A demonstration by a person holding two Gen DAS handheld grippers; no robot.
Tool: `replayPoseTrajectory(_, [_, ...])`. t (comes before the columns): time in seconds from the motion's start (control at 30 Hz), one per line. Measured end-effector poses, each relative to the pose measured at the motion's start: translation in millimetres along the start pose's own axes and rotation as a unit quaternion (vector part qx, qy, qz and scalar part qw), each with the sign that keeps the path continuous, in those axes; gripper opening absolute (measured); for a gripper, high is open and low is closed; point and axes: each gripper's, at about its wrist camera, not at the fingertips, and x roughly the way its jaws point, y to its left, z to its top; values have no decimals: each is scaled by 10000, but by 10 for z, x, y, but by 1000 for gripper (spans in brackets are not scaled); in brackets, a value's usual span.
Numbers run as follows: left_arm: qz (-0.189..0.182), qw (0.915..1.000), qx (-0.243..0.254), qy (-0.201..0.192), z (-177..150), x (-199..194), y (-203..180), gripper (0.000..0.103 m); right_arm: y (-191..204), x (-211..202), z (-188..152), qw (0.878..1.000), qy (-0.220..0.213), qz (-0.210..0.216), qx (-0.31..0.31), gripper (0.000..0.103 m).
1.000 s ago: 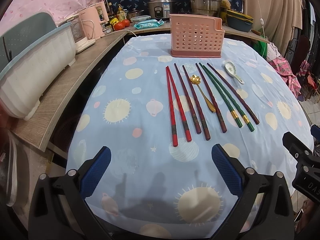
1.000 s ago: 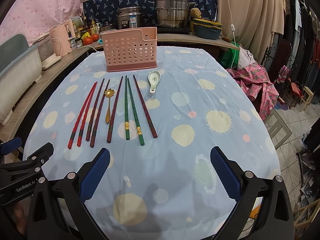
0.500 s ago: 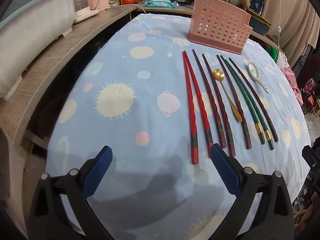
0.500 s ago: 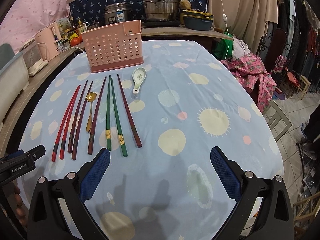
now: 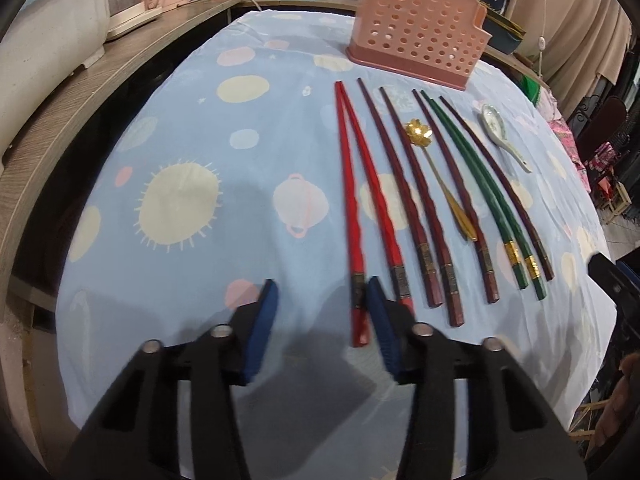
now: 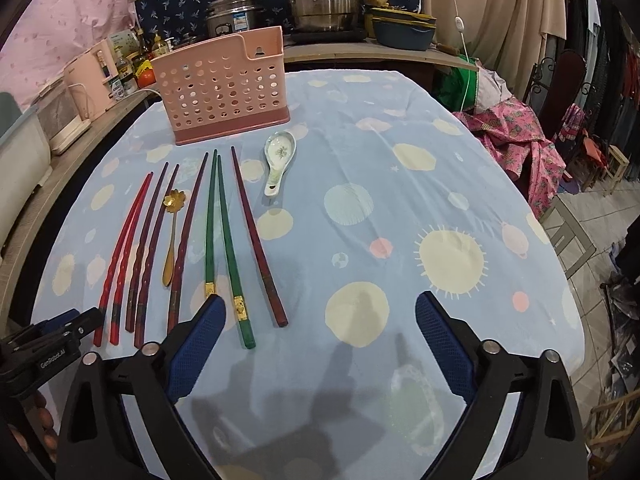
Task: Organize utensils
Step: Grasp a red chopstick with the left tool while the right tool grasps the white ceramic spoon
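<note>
In the left wrist view, the left gripper (image 5: 322, 298) is hanging low in the frame over the near edge of the table, its jaws half-spread and just now closing, with nothing pinched. Its right blue finger (image 5: 382, 320) is lying over the near ends of the red chopsticks (image 5: 352, 184), and whether it is touching them cannot be told; the left finger is sitting over bare cloth. To the left of the red pair, the blue patterned tablecloth (image 5: 180, 200) is lying open all the way to the table's left edge, where a wooden counter (image 5: 52, 128) is running alongside.

In the right wrist view, the right gripper (image 6: 320, 322) is standing with its jaws spread wide, closing slightly, holding nothing. Its left finger (image 6: 200, 332) is covering the near end of one of the green chopsticks (image 6: 224, 240). The whole right half of the cloth is lying free up to the rounded table edge.

The utensils are lying in a row at centre left: red, dark red chopsticks (image 6: 148, 248), the gold spoon (image 6: 173, 232), green, then the ceramic spoon (image 6: 278, 160) furthest right. The pink holder (image 6: 224, 92) is standing beyond them near the far edge.
</note>
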Motion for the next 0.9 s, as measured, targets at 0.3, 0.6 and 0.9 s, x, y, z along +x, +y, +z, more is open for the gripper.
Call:
replayPoseTrajectory(0.3, [-220, 9997, -32, 79, 12, 40, -16, 7, 25, 570, 489, 9976, 341, 551, 240, 29])
replayPoseTrajectory(0.6, [-276, 9995, -72, 118, 27, 58, -4, 7, 52, 1020, 890, 9928, 465, 904, 631, 21])
replayPoseTrajectory(0.9, [-280, 9995, -70, 120, 26, 61, -4, 8, 103, 1235, 888, 9911, 604, 990, 661, 13])
